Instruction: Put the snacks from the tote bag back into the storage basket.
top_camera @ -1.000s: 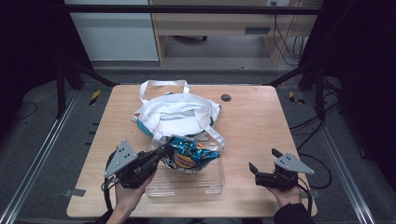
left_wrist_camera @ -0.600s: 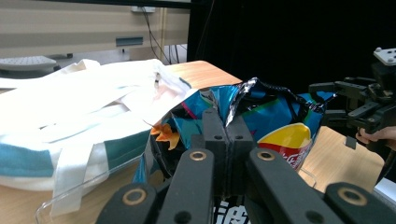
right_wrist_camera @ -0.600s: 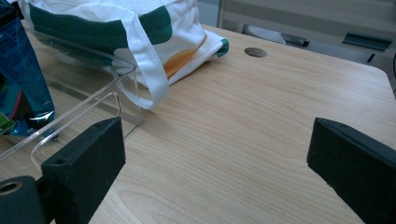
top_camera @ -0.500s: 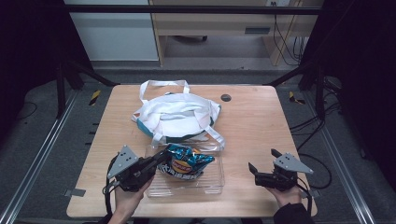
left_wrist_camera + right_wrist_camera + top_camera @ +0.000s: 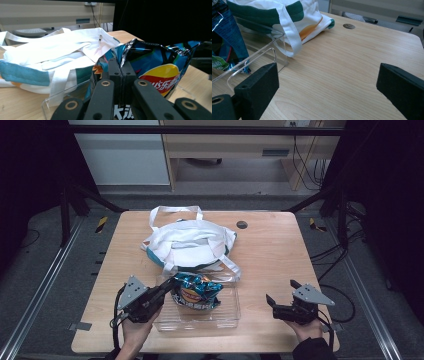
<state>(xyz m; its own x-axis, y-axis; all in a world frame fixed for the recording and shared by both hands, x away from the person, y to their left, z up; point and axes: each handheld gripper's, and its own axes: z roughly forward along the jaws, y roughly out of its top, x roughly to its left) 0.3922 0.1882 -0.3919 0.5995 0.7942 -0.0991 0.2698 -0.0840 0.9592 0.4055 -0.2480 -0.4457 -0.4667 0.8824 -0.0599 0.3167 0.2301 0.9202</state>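
A blue chip bag point(image 5: 196, 291) point(image 5: 155, 67) hangs over a clear plastic tray point(image 5: 227, 312) near the table's front edge. My left gripper point(image 5: 169, 285) point(image 5: 121, 71) is shut on the bag's left edge, and the bag's lower part sits down inside the tray. A white tote bag point(image 5: 190, 242) point(image 5: 52, 53) with teal trim lies behind the tray. At the front right my right gripper point(image 5: 272, 302) point(image 5: 329, 82) rests open above bare wood, with nothing between its jaws. In the right gripper view the tray's corner point(image 5: 274, 40) and the chip bag point(image 5: 227, 42) are at the left.
A small round hole point(image 5: 242, 224) point(image 5: 348, 26) sits in the tabletop behind the tote bag. One tote strap point(image 5: 289, 35) drapes over the tray's far corner. Bare wood point(image 5: 275, 255) stretches between the tray and my right gripper. A cabinet stands beyond the table's far edge.
My left gripper has lowered the chip bag toward the front, from above the tray's far side down into the tray. The right gripper has stayed still.
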